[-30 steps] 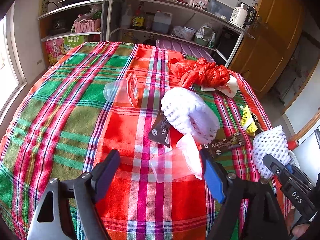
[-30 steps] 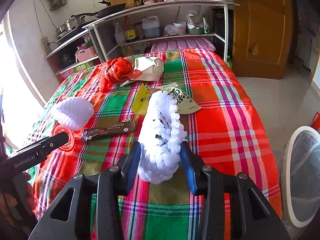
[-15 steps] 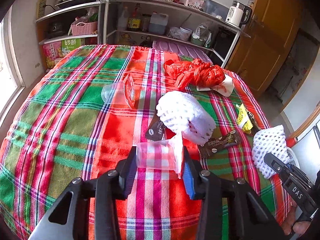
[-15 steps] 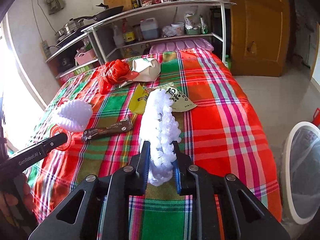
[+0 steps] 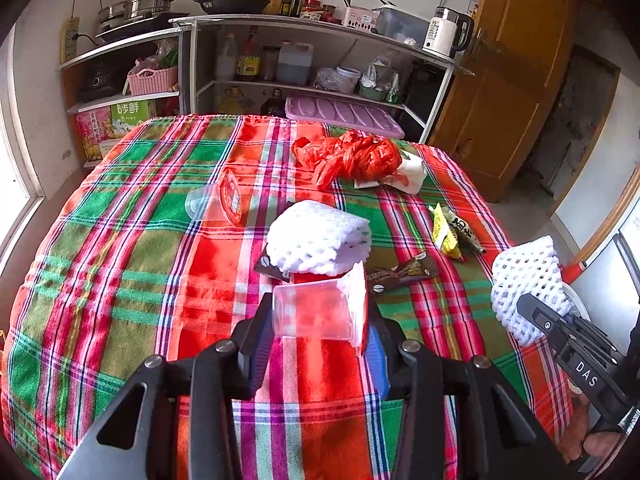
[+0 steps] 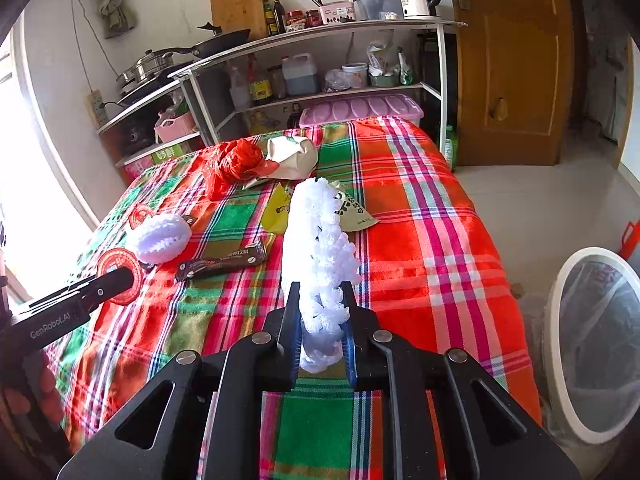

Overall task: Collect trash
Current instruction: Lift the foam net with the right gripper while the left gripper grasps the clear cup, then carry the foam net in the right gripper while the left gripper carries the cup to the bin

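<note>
My left gripper (image 5: 316, 328) is shut on a clear plastic cup (image 5: 316, 312) lying sideways, held just above the plaid tablecloth (image 5: 120, 280). My right gripper (image 6: 318, 328) is shut on a white foam fruit net (image 6: 320, 248), squeezed flat and lifted off the cloth; it also shows at the right in the left wrist view (image 5: 524, 276). On the table lie a second white foam net (image 5: 316, 240), a second clear cup with a red lid (image 5: 218, 200), a red plastic bag (image 5: 352, 156), a brown wrapper (image 5: 400, 274) and a yellow wrapper (image 5: 448, 228).
A white bin with a clear liner (image 6: 592, 344) stands on the floor right of the table. Crumpled white paper (image 6: 292, 152) lies by the red bag. Metal shelves with kitchenware (image 5: 312, 60) stand behind the table, and a wooden door (image 6: 516, 60) is at the right.
My left gripper closed on the clear cup and lifted it. My right gripper squeezed the foam net flat and raised it off the cloth.
</note>
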The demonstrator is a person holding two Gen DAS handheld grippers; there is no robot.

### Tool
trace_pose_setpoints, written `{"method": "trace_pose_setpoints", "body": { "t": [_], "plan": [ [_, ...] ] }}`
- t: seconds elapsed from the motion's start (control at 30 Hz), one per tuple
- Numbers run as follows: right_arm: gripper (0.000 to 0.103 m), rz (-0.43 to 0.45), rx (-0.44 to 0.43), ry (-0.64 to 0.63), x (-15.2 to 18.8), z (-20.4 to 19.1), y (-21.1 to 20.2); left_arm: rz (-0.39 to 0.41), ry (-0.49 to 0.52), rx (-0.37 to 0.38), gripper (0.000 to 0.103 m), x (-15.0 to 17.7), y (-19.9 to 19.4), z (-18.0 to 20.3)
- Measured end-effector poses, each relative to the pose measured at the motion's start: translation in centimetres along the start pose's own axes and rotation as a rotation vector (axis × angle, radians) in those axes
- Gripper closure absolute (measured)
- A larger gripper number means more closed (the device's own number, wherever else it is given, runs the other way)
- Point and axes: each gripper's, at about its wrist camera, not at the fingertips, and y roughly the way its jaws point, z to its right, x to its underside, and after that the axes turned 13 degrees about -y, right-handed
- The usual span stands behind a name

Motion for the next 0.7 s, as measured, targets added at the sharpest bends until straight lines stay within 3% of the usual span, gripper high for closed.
{"method": "trace_pose_setpoints", "body": {
  "t": [0.7],
  "plan": [
    [0.086,0.080,0.078,0.047,3.0,4.3,-7.0,0.027,0.203,0.099,0.060,3.1,-2.8,9.5]
  ]
}}
